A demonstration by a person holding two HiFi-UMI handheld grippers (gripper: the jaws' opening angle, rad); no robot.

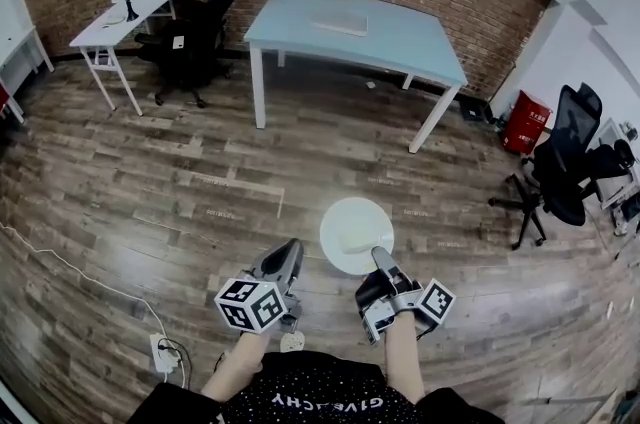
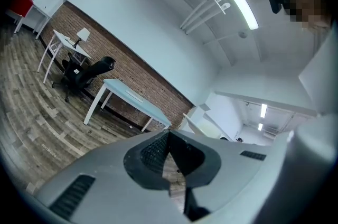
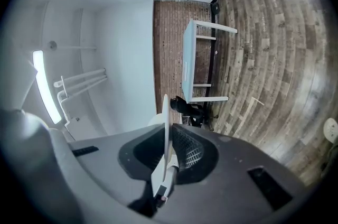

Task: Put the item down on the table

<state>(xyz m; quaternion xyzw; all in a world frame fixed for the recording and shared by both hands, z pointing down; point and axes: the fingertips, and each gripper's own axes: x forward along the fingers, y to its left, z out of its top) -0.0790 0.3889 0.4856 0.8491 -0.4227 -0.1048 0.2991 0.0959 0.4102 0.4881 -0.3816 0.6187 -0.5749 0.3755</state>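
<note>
A round white plate (image 1: 354, 234) hangs over the wooden floor in the head view, and my right gripper (image 1: 381, 259) is shut on its near rim. The right gripper view shows the plate (image 3: 165, 118) edge-on, pinched between the jaws of the right gripper (image 3: 168, 130). My left gripper (image 1: 290, 255) is held beside it at the left, shut with nothing in it; its tips meet in the left gripper view (image 2: 168, 134). The light blue table (image 1: 392, 43) stands well ahead by the brick wall, also seen as the table (image 2: 132, 95) and the table (image 3: 188, 57).
A flat white object (image 1: 341, 23) lies on the blue table. At the far left stand a white desk (image 1: 118, 21) with a lamp and a black office chair (image 1: 200, 27). Another black chair (image 1: 568, 162) and a red bin (image 1: 526, 123) are at the right. A power strip (image 1: 163, 352) with cable lies near my feet.
</note>
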